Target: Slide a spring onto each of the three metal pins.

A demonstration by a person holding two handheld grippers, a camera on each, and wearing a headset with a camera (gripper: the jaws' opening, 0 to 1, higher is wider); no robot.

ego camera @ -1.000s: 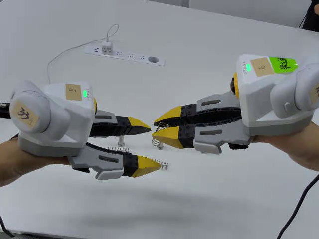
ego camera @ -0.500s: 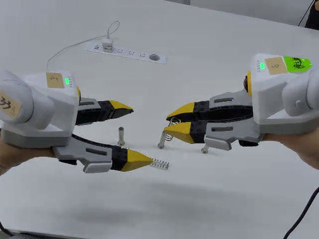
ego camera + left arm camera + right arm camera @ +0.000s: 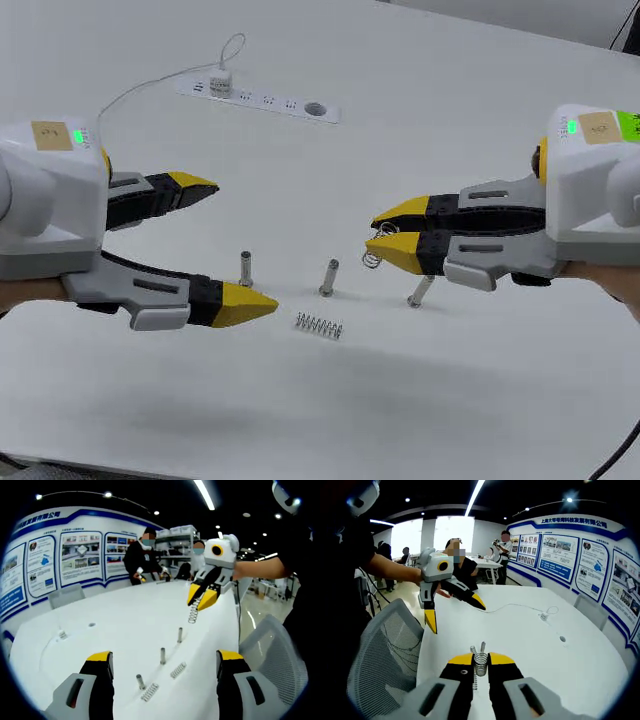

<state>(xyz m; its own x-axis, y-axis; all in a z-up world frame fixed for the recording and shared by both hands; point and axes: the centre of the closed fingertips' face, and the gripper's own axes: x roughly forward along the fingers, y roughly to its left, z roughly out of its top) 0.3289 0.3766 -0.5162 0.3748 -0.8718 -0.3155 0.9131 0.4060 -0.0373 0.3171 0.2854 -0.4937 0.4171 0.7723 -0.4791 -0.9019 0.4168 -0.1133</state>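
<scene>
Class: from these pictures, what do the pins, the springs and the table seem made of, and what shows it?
The pins: likely steel, grey with a soft sheen along the shaft. The springs: thin coiled wire, probably steel, silvery. The table: smooth matt white top, perhaps laminate; the look leaves it open.

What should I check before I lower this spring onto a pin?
1. Spring gripped by the right gripper: ok, jaws shut on it.
2. Middle pin bare and upright: ok.
3. Spring above the middle pin: not ok; in the head view it hangs off to one side of the pin.
4. Pin nearest the right gripper upright: cannot tell; it leans in the head view but not in the left gripper view.
5. Left gripper free: ok, open and holding nothing.
6. Spares for the other pins: ok, a loose spring and a second loose spring lie on the table.
</scene>
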